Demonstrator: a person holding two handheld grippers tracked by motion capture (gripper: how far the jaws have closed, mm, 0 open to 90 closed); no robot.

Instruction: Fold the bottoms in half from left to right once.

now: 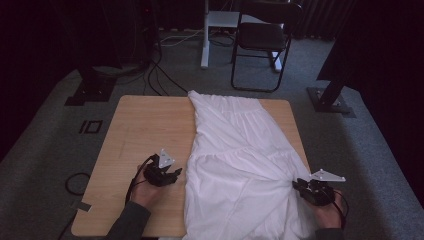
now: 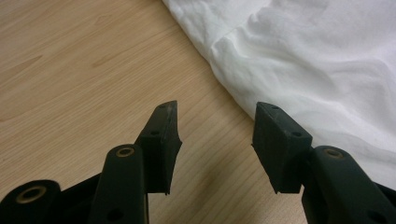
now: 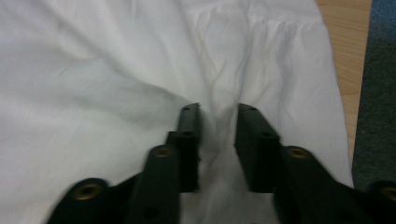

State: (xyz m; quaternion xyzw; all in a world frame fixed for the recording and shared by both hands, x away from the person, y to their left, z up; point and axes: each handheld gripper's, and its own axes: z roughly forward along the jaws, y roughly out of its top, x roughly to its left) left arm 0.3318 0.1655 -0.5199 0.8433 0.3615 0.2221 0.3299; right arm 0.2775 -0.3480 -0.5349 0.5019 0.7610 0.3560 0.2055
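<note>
A white garment (image 1: 235, 150) lies lengthwise over the right half of a wooden table (image 1: 145, 130), its lower end hanging past the near edge. My left gripper (image 1: 176, 175) hovers open over bare wood just left of the garment's edge. In the left gripper view the left gripper (image 2: 217, 106) has wood between its jaws, and the garment (image 2: 303, 60) lies just beyond its right jaw. My right gripper (image 1: 296, 183) sits at the garment's right edge, where creases fan out from it. In the right gripper view the right gripper (image 3: 218, 108) pinches a raised fold of the garment (image 3: 116, 70).
A black folding chair (image 1: 262, 35) and a white post (image 1: 205, 40) stand on the grey carpet beyond the table. Black stand bases (image 1: 90, 90) (image 1: 330, 97) flank the far corners. A cable loop (image 1: 75, 182) lies on the floor at left. The table's left half is bare wood.
</note>
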